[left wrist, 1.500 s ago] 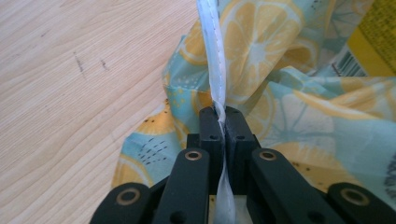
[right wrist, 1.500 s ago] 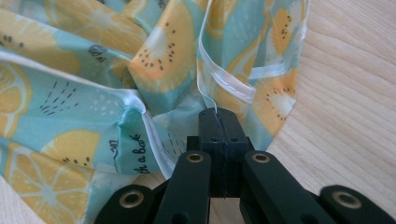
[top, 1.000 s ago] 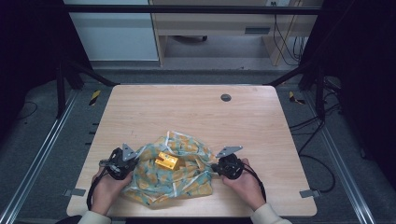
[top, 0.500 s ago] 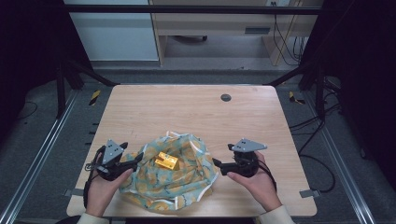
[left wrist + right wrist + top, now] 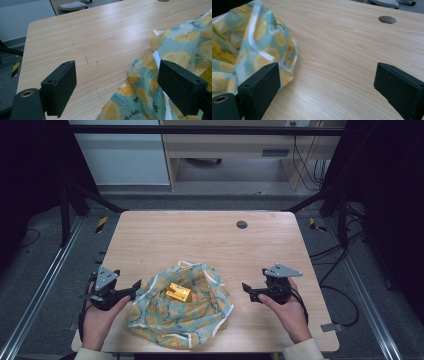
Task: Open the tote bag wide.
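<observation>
Backing both grippers off the lemon-print cloth (image 5: 180, 312) looks like the step in hand; do it well by pulling straight out so no hem snags and the folds stay put.

High view: cloth sits bunched at 6 o'clock on the table (image 5: 200, 240), small yellow block (image 5: 179, 292) nested in its hollow, top exposed. Left gripper (image 5: 134, 288) at 8 o'clock, tips just beside the cloth edge, jaws have just been opening, nothing between them. Right gripper (image 5: 249, 291) at 4 o'clock, apart from the cloth, jaws likewise just opened, nothing held. Cable hole (image 5: 242, 224) at 12 o'clock.

Left gripper view: jaws spread, bare wood between them; cloth (image 5: 160, 75) lies behind the 3 o'clock jaw, not pinched.

Right gripper view: jaws wide, cloth (image 5: 257, 47) at 9 o'clock behind one jaw, released; hole (image 5: 387, 19) at 1 o'clock.
</observation>
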The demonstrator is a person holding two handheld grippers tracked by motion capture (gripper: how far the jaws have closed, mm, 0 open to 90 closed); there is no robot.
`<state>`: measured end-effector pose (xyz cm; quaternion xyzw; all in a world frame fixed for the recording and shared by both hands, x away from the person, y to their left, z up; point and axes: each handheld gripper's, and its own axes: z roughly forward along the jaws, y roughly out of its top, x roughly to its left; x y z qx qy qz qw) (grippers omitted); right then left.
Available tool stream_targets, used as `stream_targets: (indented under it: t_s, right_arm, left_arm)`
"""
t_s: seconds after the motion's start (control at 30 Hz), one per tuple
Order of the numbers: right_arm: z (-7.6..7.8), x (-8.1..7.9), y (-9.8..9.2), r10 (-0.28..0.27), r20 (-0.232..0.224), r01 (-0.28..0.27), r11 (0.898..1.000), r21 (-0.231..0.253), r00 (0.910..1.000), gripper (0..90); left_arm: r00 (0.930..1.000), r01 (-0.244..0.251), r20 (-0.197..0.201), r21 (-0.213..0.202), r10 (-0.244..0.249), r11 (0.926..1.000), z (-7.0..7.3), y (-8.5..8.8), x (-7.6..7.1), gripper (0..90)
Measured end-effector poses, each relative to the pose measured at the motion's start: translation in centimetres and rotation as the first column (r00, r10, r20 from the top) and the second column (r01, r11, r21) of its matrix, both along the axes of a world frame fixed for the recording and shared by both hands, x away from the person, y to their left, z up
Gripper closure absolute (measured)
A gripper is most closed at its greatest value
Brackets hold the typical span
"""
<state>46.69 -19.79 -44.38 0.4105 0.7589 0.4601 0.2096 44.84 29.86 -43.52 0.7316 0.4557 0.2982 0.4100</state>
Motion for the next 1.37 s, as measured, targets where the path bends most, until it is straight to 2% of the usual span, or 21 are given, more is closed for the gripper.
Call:
stream_targets:
  t_s: [0.03,0.07,0.17,0.23,0.27,0.33,0.5,0.57,0.7,0.73,0.77,0.8,0.83,0.87,0.9,0.93,1.0,1.17,1.2,1.3,1.37]
  right_arm:
    - [0.0,0.0,0.0,0.0,0.0,0.0,1.0,0.0,1.0,7.1]
    - [-0.1,0.1,-0.5,-0.017,0.001,0.017,1.0,0.001,0.9998,7.0]
    - [-0.2,0.2,-1.2,-0.051,0.004,0.051,0.999,0.009,0.9987,6.7]
    - [-0.3,0.3,-1.5,-0.062,0.006,0.062,0.998,0.013,0.9981,6.5]
    - [-0.3,0.3,-1.9,-0.077,0.01,0.077,0.997,0.018,0.997,6.4]
    - [-0.3,0.4,-2.2,-0.083,0.015,0.083,0.996,0.026,0.9964,6.4]
    - [-0.3,0.3,-3.1,-0.113,0.009,0.112,0.993,0.033,0.9936,6.3]
    - [-0.4,0.3,-3.8,-0.135,0.002,0.135,0.99,0.037,0.9909,6.7]
    - [-0.6,0.3,-4.6,-0.147,-0.007,0.147,0.988,0.039,0.9891,6.8]
    - [-0.7,0.3,-4.9,-0.158,-0.011,0.159,0.987,0.037,0.9873,6.7]
    - [-0.7,0.3,-4.9,-0.158,-0.011,0.159,0.987,0.037,0.9873,6.7]
    - [-0.9,0.3,-5.3,-0.171,-0.022,0.172,0.984,0.035,0.985,6.4]
    - [-0.9,0.3,-5.3,-0.171,-0.022,0.172,0.984,0.035,0.985,6.4]
    - [-1.2,0.4,-5.6,-0.194,-0.028,0.195,0.98,0.029,0.9805,6.1]
    - [-1.2,0.4,-5.6,-0.194,-0.028,0.195,0.98,0.029,0.9805,6.1]
    - [-1.6,0.4,-5.9,-0.218,-0.039,0.219,0.976,0.02,0.9752,6.1]
    - [-2.0,0.3,-6.0,-0.229,-0.052,0.229,0.973,0.001,0.9722,6.5]
    - [-2.6,-0.3,-5.9,-0.237,-0.08,0.235,0.971,-0.032,0.9682,7.4]
    - [-2.8,-0.5,-5.9,-0.236,-0.08,0.231,0.971,-0.061,0.9685,7.5]
    - [-3.0,-0.7,-6.1,-0.244,-0.089,0.239,0.969,-0.071,0.9656,8.1]
    - [-2.9,-0.9,-6.3,-0.25,-0.09,0.244,0.967,-0.074,0.9639,8.2]
  left_arm:
    - [1.0,0.0,0.0,0.0,0.0,1.0,0.0,0.0,0.0,15.3]
    - [0.9998,-0.001,-0.021,0.005,0.001,1.0,-0.2,0.3,0.2,15.2]
    - [0.9988,0.0,-0.049,0.009,0.001,1.0,-0.5,0.6,0.5,12.6]
    - [0.9988,-0.002,-0.049,0.015,0.003,0.9999,-0.5,0.7,0.5,12.0]
    - [0.9989,-0.004,-0.047,0.014,0.005,0.9999,-0.5,0.8,0.6,11.9]
    - [0.9997,-0.022,-0.006,0.002,0.022,0.9998,-0.2,1.2,0.5,12.0]
    - [0.9986,-0.051,0.014,-0.014,0.051,0.9986,-0.1,1.9,0.4,10.6]
    - [0.9987,-0.052,-0.001,-0.027,0.052,0.9983,-0.4,2.3,0.7,9.5]
    - [0.9984,-0.051,-0.026,-0.016,0.051,0.9986,-0.8,2.7,0.9,8.1]
    - [0.9978,-0.051,-0.042,-0.004,0.051,0.9987,-1.0,2.9,1.2,7.7]
    - [0.9978,-0.051,-0.042,-0.004,0.051,0.9987,-1.0,2.9,1.2,7.5]
    - [0.9964,-0.057,-0.062,0.017,0.058,0.9982,-1.4,3.1,1.4,7.2]
    - [0.9964,-0.057,-0.062,0.017,0.058,0.9982,-1.4,3.1,1.4,6.9]
    - [0.9946,-0.055,-0.087,0.03,0.057,0.998,-1.7,3.3,1.5,6.5]
    - [0.9946,-0.055,-0.087,0.03,0.057,0.998,-1.7,3.3,1.5,5.9]
    - [0.9933,-0.046,-0.104,0.041,0.05,0.9981,-2.0,3.3,1.6,5.7]
    - [0.9906,-0.037,-0.129,0.067,0.046,0.997,-2.3,3.2,1.7,5.6]
    - [0.9881,-0.039,-0.145,0.079,0.05,0.9961,-2.5,3.2,1.7,5.2]
    - [0.9876,-0.03,-0.151,0.081,0.042,0.9962,-2.5,3.1,1.7,5.0]
    - [0.9816,0.008,-0.191,0.1,0.011,0.9949,-2.6,2.8,1.6,4.8]
    - [0.9808,0.011,-0.195,0.104,0.01,0.9945,-2.6,2.6,1.5,4.7]
